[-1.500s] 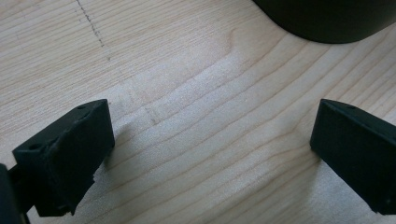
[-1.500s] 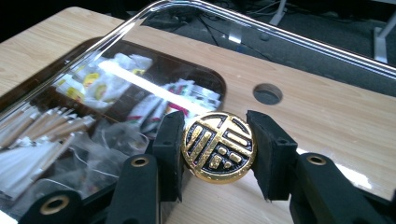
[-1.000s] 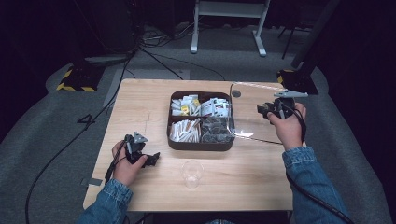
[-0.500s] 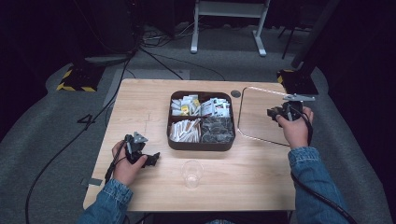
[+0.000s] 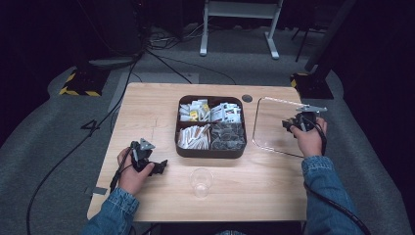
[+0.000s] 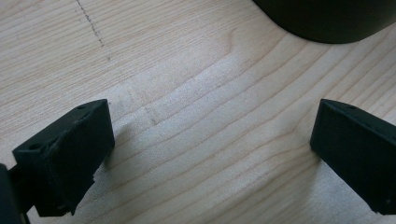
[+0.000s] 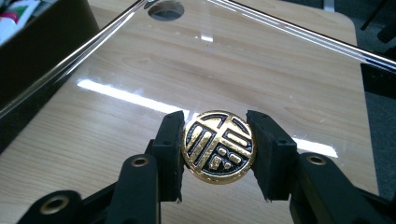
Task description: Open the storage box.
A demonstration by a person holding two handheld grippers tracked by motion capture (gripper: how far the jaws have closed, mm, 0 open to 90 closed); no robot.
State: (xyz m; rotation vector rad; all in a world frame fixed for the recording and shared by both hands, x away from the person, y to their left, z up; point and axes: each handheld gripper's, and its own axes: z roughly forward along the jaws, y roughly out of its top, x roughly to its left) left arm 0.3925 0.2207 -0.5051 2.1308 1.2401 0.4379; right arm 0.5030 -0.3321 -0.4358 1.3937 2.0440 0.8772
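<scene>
Light wooden rectangular table (image 5: 161, 105) with a round grommet hole (image 5: 247, 98). On it: dark brown four-compartment box of sachets (image 5: 210, 152), clear plastic cup (image 5: 200, 181), transparent lid (image 5: 274, 122) beside the box.

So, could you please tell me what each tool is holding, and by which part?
The right tool grips the clear lid by its gold knob; the left tool holds nothing.

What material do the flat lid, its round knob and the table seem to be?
Lid: clear glass or acrylic, glossy; the wood grain shows through and light streaks reflect on it.
Knob: probably metal or gilded plastic, shiny gold relief on black, held by the right gripper.
Table: light wood or wood veneer, matte, with visible grain.
</scene>
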